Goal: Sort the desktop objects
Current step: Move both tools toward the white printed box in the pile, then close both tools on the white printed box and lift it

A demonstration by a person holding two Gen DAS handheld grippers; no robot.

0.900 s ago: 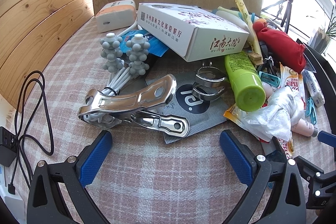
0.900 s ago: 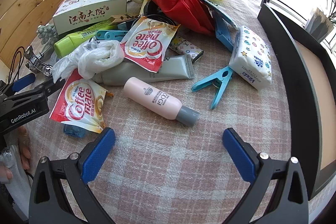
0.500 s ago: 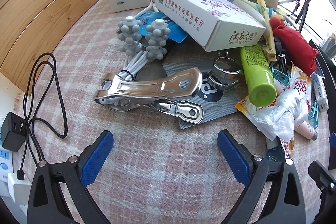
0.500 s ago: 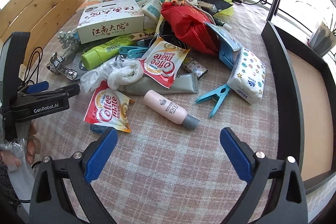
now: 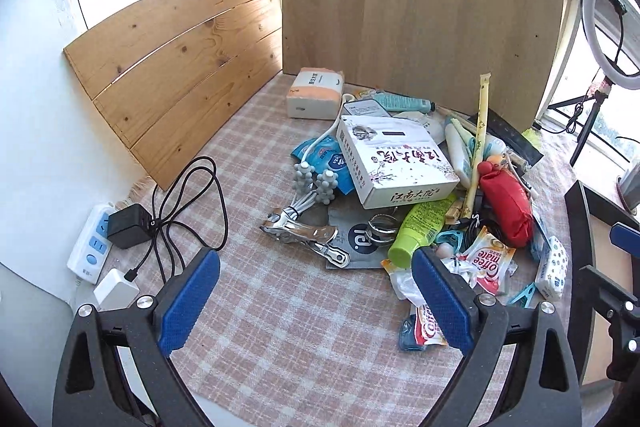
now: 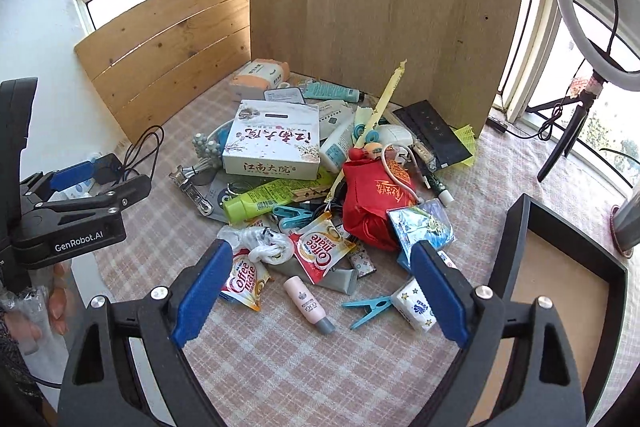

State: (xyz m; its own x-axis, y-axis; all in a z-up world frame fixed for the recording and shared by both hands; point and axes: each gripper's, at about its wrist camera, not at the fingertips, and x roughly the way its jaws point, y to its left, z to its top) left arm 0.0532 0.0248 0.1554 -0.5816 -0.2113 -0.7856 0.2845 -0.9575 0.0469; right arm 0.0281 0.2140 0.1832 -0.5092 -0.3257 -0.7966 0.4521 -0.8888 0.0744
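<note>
clutter is lying heaped in the middle of the desk (image 6: 280,379), and both tools are hanging above its near edge, angled downward, probably to take in the whole pile before a first pick. the left hand-held gripper (image 5: 316,301) is standing with its blue pads wide apart and nothing between them, and the right hand-held gripper (image 6: 320,293) is likewise spread and empty, so no sorting appears to be done yet. the white box (image 6: 274,141) is sitting flat on top of the heap, its printed side facing the cameras, with the green tube (image 6: 264,201) lying just below it, its long axis running left to right and its cap end pointing left. the pink bottle (image 6: 308,305) is lying loose at the pile's near edge, apart from the stack, its long axis slanting toward the near right with the grey cap nearest the right tool; that makes it look like an easy first grab. the metal clip (image 5: 304,235) is lying at the left of the heap, lengthwise across the left view, closest to the left tool. the black tray (image 6: 560,227) is waiting at the right, likely as a destination.
</note>
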